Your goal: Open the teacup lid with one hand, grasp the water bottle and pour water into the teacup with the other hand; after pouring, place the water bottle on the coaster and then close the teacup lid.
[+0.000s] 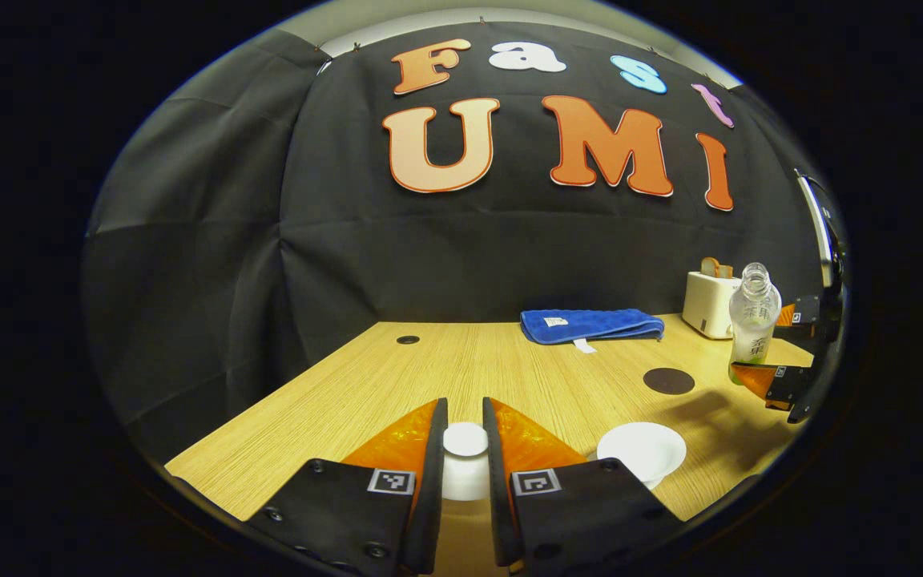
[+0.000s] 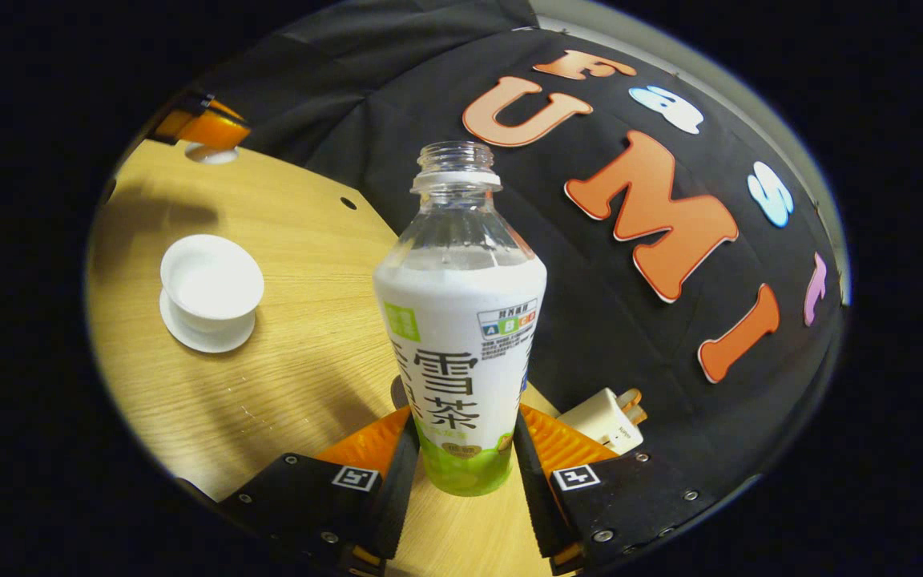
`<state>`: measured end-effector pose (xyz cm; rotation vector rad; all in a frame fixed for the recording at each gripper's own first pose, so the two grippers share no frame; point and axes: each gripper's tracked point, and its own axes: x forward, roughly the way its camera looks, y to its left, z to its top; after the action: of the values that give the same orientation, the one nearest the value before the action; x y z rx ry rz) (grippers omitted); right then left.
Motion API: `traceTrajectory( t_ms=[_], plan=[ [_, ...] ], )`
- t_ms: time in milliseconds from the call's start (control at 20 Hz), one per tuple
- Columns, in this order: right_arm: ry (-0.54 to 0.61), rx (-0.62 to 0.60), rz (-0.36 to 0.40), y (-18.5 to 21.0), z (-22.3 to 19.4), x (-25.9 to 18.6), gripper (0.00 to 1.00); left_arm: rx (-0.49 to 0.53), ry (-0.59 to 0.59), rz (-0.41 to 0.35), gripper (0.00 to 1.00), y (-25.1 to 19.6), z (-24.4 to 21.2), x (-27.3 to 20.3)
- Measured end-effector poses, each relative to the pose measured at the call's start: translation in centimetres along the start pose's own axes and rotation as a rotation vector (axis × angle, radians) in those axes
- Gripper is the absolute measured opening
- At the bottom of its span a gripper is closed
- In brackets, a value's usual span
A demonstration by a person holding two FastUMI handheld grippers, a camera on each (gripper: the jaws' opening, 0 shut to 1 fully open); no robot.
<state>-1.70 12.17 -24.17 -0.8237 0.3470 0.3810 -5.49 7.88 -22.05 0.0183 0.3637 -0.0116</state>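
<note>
- In the left gripper view, the white teacup lid [image 1: 465,449] is pinched between the two fingers of the left gripper [image 1: 465,461], above the wooden table [image 1: 397,385].
- The open white teacup [image 1: 642,451] is seen just right of that gripper, on its saucer [image 2: 205,335] in the right gripper view.
- The uncapped water bottle [image 2: 460,336] is clamped low on its body by the right gripper [image 2: 461,473], both fingers pressed against it.
- A dark round coaster [image 1: 668,381] lies on the table between cup and bottle.
- A folded blue towel [image 1: 590,324] and a white toaster [image 1: 708,303] are placed near the wall.
</note>
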Motion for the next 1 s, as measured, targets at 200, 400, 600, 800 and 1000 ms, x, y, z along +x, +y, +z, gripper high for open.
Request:
traceTrajectory(
  t_ms=[200, 400, 600, 800, 1000],
  plan=[
    [-0.036, -0.145, -0.026, 0.4, 1.6, 0.3, 0.68, -0.012, 0.004, 0.005, 0.30, 0.6, -0.5, -0.1],
    [-0.064, -0.246, -0.032, 1.0, 2.8, 0.7, 0.64, -0.016, 0.008, 0.015, 0.28, 1.4, -0.8, -0.4],
    [-0.090, -0.367, -0.059, 1.2, 3.3, 0.7, 0.64, -0.021, 0.012, 0.018, 0.30, 1.8, -1.1, -0.4],
    [-0.119, -0.497, -0.097, 0.9, 3.5, 0.9, 0.64, -0.024, 0.023, 0.016, 0.30, 2.0, -1.5, -0.5],
    [-0.137, -0.540, -0.115, 0.8, 3.8, 1.0, 0.64, -0.025, 0.028, 0.015, 0.29, 2.1, -1.9, -0.6]
  ],
)
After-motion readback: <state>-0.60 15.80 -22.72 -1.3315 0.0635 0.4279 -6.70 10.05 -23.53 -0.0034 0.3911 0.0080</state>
